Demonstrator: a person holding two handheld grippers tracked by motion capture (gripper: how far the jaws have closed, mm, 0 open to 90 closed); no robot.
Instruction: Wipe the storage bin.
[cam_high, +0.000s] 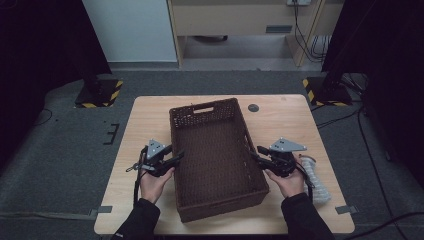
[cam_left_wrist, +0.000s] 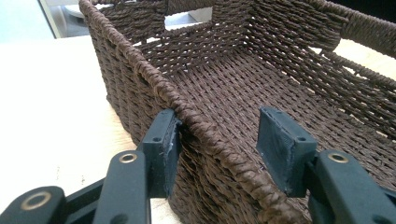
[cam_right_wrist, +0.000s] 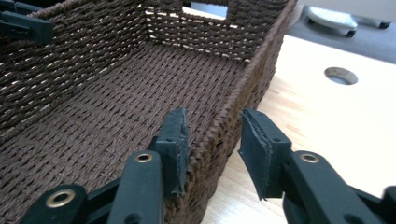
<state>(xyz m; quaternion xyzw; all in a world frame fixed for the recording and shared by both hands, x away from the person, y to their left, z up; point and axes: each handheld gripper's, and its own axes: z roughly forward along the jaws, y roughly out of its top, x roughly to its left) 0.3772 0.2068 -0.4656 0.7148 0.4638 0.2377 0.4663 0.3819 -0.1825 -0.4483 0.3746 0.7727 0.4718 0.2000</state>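
Right gripper view: table hole (cam_right_wrist: 341, 75) beside basket (cam_right_wrist: 93, 121), beyond left gripper view.

The setting is a recording bay in a lab or test room, not a home. A single light wooden table (cam_high: 285, 112) with a round cable hole (cam_high: 253, 107) in its top stands on grey carpet (cam_high: 60, 150). Black curtains (cam_high: 45, 40) close off both sides. Two stand bases marked with yellow-and-black hazard tape (cam_high: 100, 93) sit at the far corners of the table (one on each side). Pieces of tape (cam_high: 104, 209) mark positions on the floor beside the table. Loose cables (cam_high: 370, 145) run across the carpet, and more hang against pale wooden furniture (cam_high: 240, 17) at the back wall.
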